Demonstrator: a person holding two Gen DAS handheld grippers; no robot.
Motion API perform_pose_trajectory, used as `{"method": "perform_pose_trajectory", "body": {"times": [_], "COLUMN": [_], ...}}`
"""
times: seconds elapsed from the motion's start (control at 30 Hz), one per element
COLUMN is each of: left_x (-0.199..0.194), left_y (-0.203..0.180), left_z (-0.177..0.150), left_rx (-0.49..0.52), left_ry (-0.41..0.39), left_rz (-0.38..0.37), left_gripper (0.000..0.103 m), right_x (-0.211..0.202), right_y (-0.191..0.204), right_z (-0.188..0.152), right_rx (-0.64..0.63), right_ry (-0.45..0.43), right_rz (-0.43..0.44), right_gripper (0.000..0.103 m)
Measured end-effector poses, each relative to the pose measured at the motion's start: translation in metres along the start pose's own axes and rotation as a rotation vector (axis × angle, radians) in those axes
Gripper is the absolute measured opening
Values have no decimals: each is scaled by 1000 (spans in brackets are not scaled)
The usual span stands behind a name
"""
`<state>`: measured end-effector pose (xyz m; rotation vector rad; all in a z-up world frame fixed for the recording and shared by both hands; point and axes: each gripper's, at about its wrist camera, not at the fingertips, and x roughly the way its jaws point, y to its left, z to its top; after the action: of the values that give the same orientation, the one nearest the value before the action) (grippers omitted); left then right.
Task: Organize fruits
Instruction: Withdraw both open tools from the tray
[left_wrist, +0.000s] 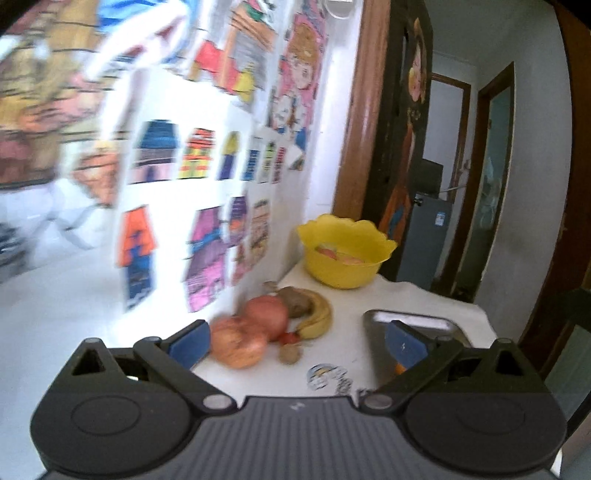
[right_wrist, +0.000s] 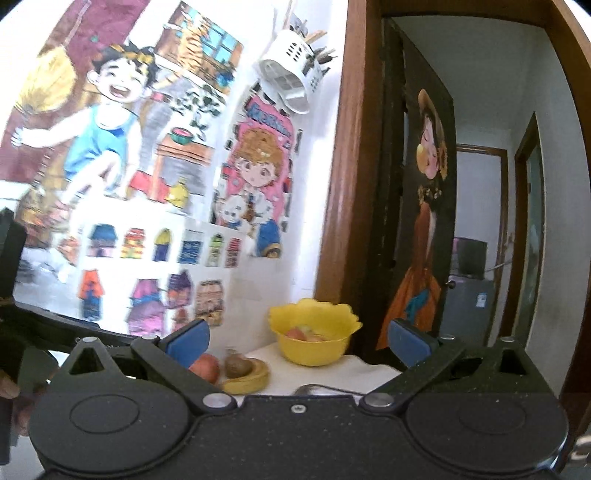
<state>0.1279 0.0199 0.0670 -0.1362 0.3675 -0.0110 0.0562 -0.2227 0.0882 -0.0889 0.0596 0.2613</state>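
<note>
Covering the wall (right_wrist: 258, 288) are bright cartoon drawings, above a white table (left_wrist: 343, 350). At its far end sits a yellow bowl (left_wrist: 345, 267) holding some fruit. Nearer lie two apples (left_wrist: 255, 328), a banana (left_wrist: 317, 314) and a brown kiwi (right_wrist: 238, 365), clustered touching. The left gripper (left_wrist: 295, 343) and right gripper (right_wrist: 299, 341) both hover spread wide, grasping nothing.

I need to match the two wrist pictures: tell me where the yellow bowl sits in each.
Left wrist: yellow bowl right of centre, at the table's far end beyond the banana.
Right wrist: centre, low, between the open tongs.
Shared landmark: the brown door frame beside it.
</note>
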Motion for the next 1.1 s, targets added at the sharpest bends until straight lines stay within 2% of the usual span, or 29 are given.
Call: {"method": "perform_pose_trajectory", "body": {"times": [0.1, 0.2, 0.3, 0.43, 0.6, 0.8, 1.1], "left_x": [-14, -23, -30, -33, -33, -21, 10], "left_y": [16, 33, 51, 68, 76, 70, 51], "left_z": [-7, -18, -30, -45, -59, -59, -47], "left_rx": [23, 58, 56, 49, 68, 107, 155], "left_ry": [34, 103, 149, 195, 216, 218, 190], "left_rz": [31, 93, 115, 124, 106, 81, 59], "left_gripper": [103, 103, 103, 103, 103, 103, 103], "right_x": [-13, -20, -23, -17, -5, 12, 59], "right_y": [21, 44, 63, 88, 109, 114, 85], "right_z": [-3, -13, -28, -53, -73, -80, -74], "right_rx": [0, -47, -61, -63, -72, -57, -34], "right_ry": [44, 118, 207, 353, 447, 487, 479], "right_rz": [23, 42, 77, 101, 74, 55, 57], "right_gripper": [102, 102, 102, 102, 102, 102, 102]}}
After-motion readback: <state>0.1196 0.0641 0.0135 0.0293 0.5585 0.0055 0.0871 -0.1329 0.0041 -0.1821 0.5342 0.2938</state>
